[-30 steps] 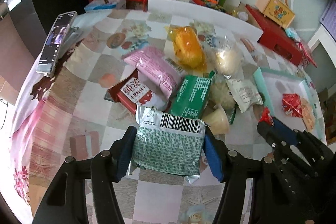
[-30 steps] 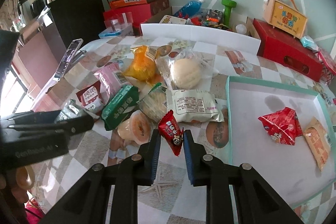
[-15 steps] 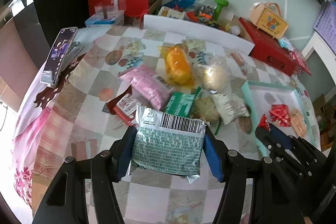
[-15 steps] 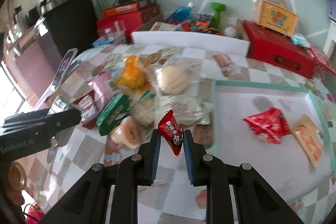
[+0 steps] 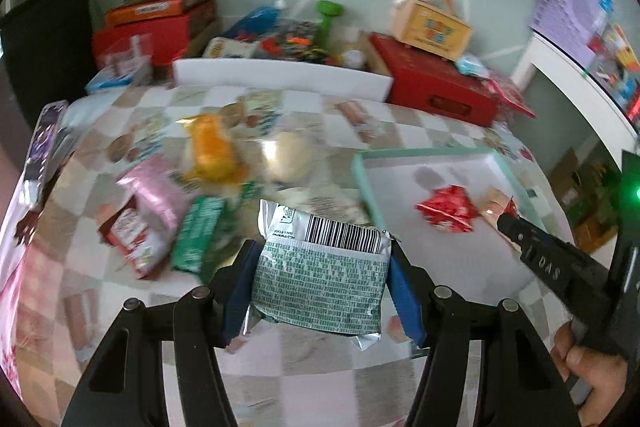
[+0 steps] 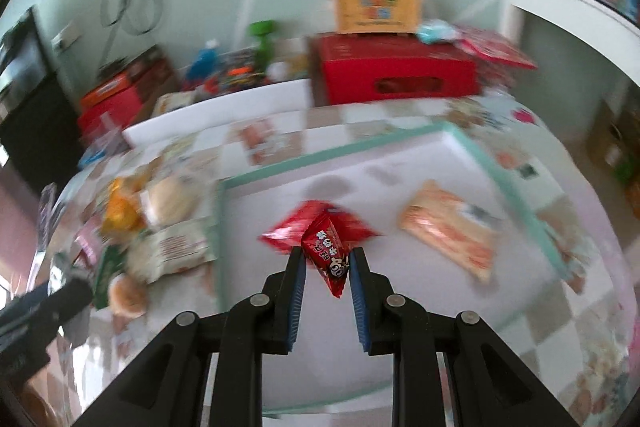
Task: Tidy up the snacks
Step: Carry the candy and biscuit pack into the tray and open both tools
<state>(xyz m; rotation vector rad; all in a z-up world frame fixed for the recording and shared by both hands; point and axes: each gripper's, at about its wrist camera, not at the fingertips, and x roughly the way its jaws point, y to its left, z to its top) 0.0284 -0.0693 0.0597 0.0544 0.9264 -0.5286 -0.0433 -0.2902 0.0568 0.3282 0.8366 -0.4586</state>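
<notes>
My left gripper (image 5: 320, 259) is shut on a green-and-silver snack packet (image 5: 320, 267) with a barcode, held above the table just left of the teal-rimmed white tray (image 5: 360, 171). My right gripper (image 6: 327, 259) is shut on a small red candy packet (image 6: 326, 251) and holds it over the tray (image 6: 516, 187). In the tray lie a red packet (image 6: 348, 223) and an orange packet (image 6: 452, 227). The right gripper (image 5: 516, 223) also shows in the left wrist view, over the tray's right part.
A pile of snacks lies left of the tray: an orange bag (image 5: 210, 147), a round bun (image 5: 286, 155), a pink bag (image 5: 154, 191), a green box (image 5: 198, 231). A phone (image 5: 44, 143) leans at the far left. Red boxes (image 6: 396, 71) and clutter stand behind a white board (image 5: 280, 79).
Both grippers have swung right with their packets. The right gripper has gone from the table's middle to over the tray. The left gripper has come close to the tray's left rim.
</notes>
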